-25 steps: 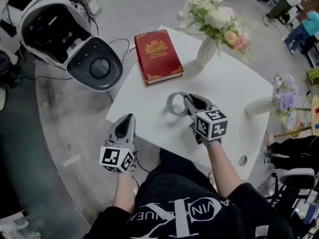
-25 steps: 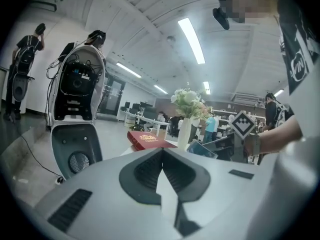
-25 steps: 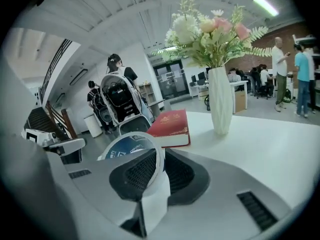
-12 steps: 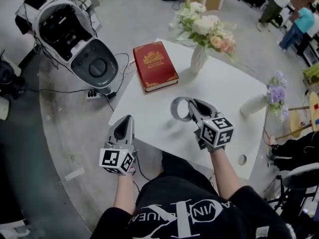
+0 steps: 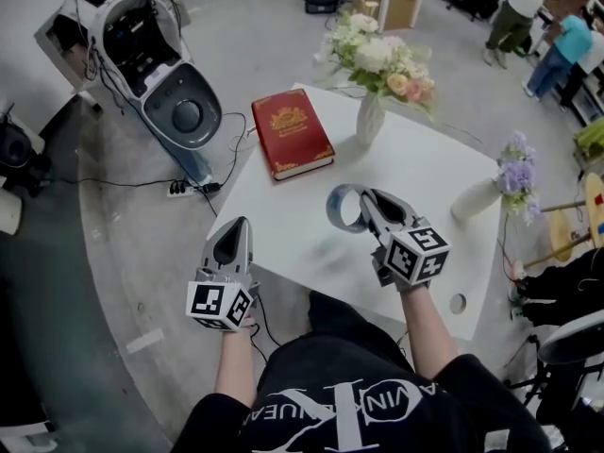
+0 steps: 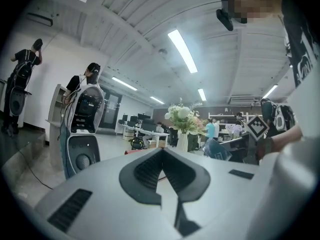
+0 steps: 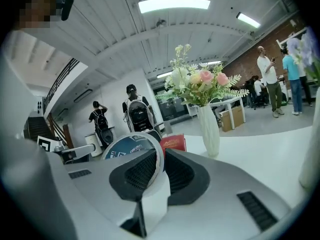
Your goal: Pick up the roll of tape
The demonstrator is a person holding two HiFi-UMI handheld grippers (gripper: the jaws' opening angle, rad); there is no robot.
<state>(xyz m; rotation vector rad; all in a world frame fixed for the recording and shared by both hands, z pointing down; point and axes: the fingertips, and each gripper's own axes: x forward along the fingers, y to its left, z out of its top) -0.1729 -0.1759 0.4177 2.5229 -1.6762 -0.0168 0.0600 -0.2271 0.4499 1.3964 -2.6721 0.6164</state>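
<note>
Right hand-held gripper point(image 5: 362, 202) clenched on roll of tape point(image 5: 331, 211), pads pinching its wall (one jaw inside ring, one outside). Roll stands on edge over middle of white worktop point(image 5: 429, 163), on near side of red book point(image 5: 291, 132) and flower vase point(image 5: 369, 121). Left hand-held gripper point(image 5: 237, 228) empty, jaws together, at worktop's left edge.
</note>
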